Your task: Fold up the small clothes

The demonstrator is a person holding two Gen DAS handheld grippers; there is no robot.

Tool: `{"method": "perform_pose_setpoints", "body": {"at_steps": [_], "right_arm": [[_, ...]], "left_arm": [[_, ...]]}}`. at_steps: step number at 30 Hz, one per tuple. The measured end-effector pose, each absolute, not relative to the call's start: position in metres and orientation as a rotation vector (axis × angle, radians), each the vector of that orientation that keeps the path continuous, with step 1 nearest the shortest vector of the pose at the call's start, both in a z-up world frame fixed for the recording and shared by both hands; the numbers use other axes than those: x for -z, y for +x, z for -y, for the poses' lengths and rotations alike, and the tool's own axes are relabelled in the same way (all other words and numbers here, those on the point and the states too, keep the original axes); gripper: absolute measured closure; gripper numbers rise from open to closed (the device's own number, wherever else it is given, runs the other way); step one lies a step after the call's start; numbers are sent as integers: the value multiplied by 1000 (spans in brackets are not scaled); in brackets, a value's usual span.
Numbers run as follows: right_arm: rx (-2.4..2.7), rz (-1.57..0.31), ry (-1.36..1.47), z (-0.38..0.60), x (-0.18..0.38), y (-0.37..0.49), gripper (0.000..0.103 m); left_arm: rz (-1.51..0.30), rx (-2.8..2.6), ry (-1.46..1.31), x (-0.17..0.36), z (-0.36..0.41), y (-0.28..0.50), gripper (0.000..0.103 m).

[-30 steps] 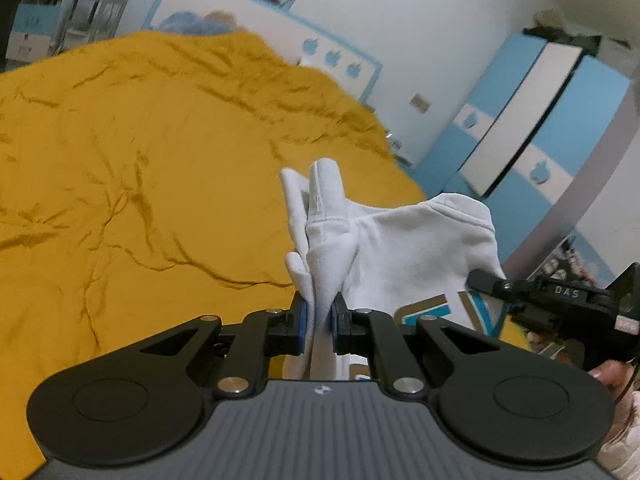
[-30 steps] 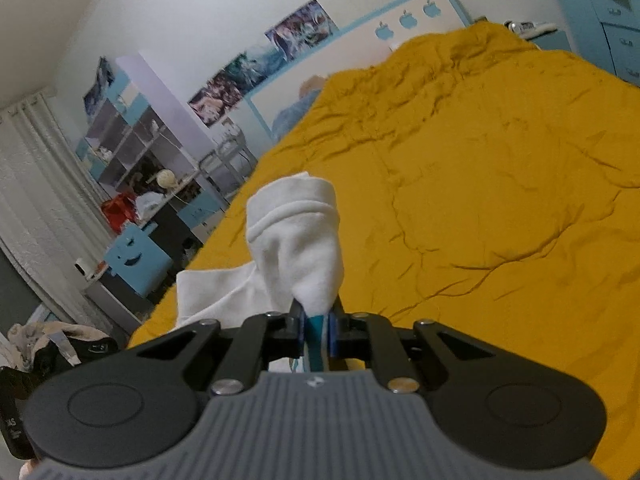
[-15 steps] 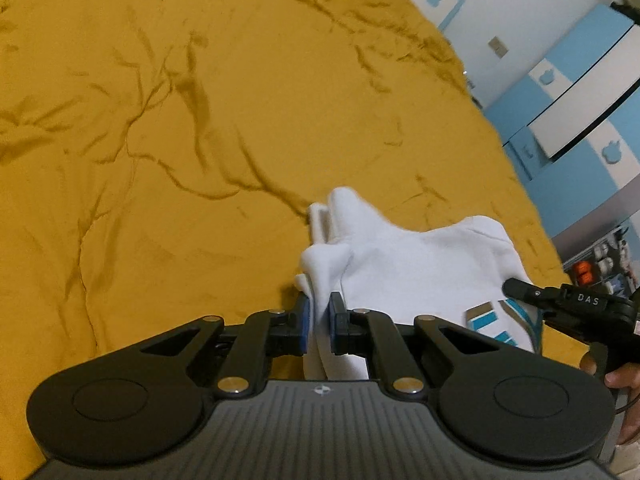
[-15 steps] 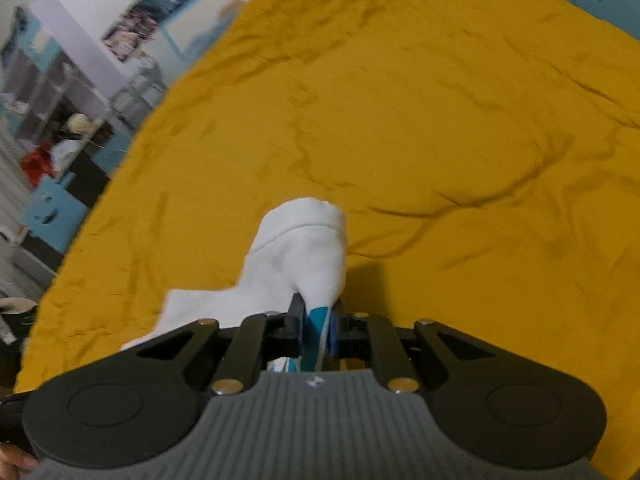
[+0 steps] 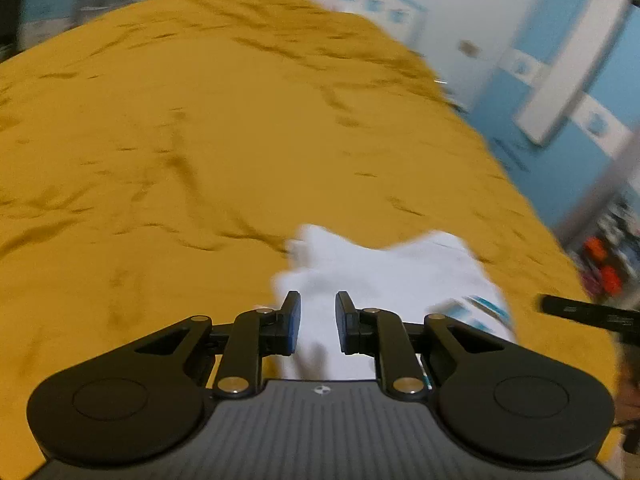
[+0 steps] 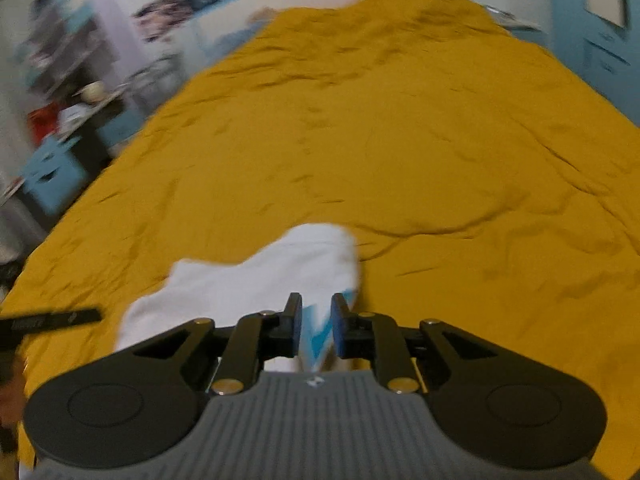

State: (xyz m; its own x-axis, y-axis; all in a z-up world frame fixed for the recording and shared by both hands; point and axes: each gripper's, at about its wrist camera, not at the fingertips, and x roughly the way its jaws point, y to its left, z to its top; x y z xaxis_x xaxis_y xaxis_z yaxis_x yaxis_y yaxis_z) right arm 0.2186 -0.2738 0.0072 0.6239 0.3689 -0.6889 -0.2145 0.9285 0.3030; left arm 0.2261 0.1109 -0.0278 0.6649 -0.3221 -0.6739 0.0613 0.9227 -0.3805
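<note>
The left tool (image 5: 318,322) has its jaws opening, a clear gap each side of the white garment (image 5: 384,276) that runs between them, and the right tool (image 6: 316,328) is opening likewise around the garment's blue-printed edge (both views are blurred). The garment lies on the mustard bedspread (image 5: 200,140), spreading from each tool toward twelve o'clock.

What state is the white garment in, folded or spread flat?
Folded, roughly: the white garment lies doubled and bunched on the yellow bedspread, cuffs forward. Blur hides how neatly.
</note>
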Motion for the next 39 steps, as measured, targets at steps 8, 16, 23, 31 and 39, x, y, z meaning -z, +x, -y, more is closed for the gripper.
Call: {"method": "perform_pose_setpoints", "body": {"at_steps": [8, 16, 23, 31, 39], "right_arm": [[-296, -920, 119, 256, 44, 198, 98], [-259, -904, 114, 266, 34, 185, 91], [-347, -861, 104, 273, -2, 129, 91], [-357, -838, 0, 262, -4, 72, 83], [-321, -884, -71, 259, 32, 52, 81]], "left_arm": [[-940, 217, -223, 68, -75, 224, 87], [-916, 228, -235, 48, -79, 212, 88], [-880, 315, -145, 11, -62, 177, 88], [-882, 361, -84, 12, -46, 129, 88], [-952, 326, -45, 51, -45, 115, 88]]}}
